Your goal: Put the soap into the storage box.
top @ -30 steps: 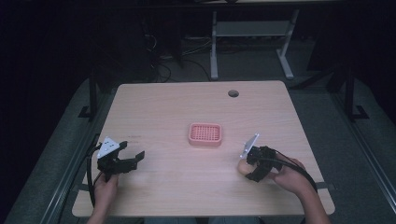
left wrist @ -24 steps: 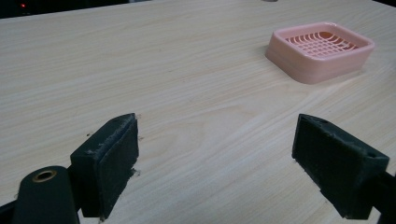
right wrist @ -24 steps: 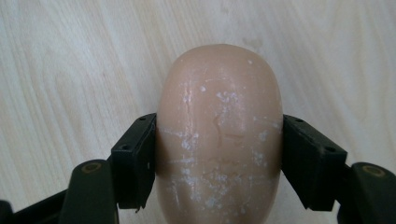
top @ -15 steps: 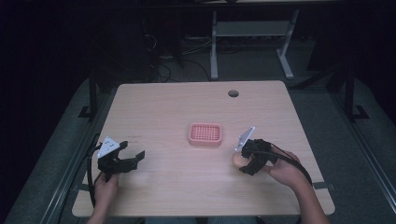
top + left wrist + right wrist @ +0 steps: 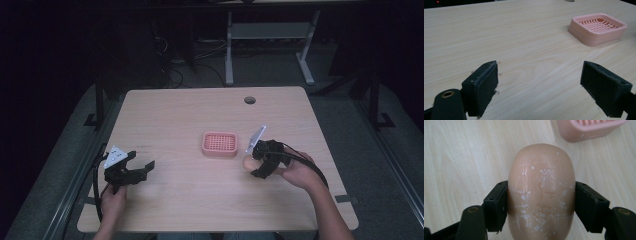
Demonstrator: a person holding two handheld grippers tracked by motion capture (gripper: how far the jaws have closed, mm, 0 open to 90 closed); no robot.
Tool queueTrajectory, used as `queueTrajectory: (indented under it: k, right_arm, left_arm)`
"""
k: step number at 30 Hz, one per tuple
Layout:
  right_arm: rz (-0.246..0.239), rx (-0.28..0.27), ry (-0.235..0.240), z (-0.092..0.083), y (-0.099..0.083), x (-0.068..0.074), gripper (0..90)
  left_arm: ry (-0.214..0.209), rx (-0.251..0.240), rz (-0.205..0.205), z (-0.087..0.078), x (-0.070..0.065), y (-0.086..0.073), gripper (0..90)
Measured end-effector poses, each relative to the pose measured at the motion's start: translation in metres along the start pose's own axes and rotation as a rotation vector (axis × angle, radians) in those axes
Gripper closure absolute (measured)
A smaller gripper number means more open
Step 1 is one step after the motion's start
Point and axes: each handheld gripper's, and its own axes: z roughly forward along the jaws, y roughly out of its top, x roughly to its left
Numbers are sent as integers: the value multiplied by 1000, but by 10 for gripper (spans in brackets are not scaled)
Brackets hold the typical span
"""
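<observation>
- Carrying step, by the look of it: oval tan soap bar (image 5: 541, 192) clamped between the right gripper (image 5: 256, 166) jaws, just off the table at 4 o'clock from the pink soap dish (image 5: 220, 143).
- Next, probably: shift toward 10 o'clock, centre over the slatted tray, lower, then release.
- Soap smooth, waxy, flecked white; dish rigid plastic, rounded square, ribbed grid.
- Left gripper (image 5: 539, 85) spread wide, empty, resting low at 8 o'clock on pale woodgrain table (image 5: 175, 115).
</observation>
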Motion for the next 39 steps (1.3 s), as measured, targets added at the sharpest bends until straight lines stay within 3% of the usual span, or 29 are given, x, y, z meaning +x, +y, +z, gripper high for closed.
queueTrajectory:
  k: [5, 17, 39]
  right_arm:
    - [12, -30, 3, -4, 8, -7, 321]
    - [11, -38, -5, -10, 24, -20, 322]
    - [-6, -62, 25, -11, 63, -34, 322]
  left_arm:
    - [-12, 13, 23, 3, -2, 1, 143]
    - [-12, 10, 35, 2, -4, 2, 143]
    - [-13, 3, 28, -2, -2, 1, 143]
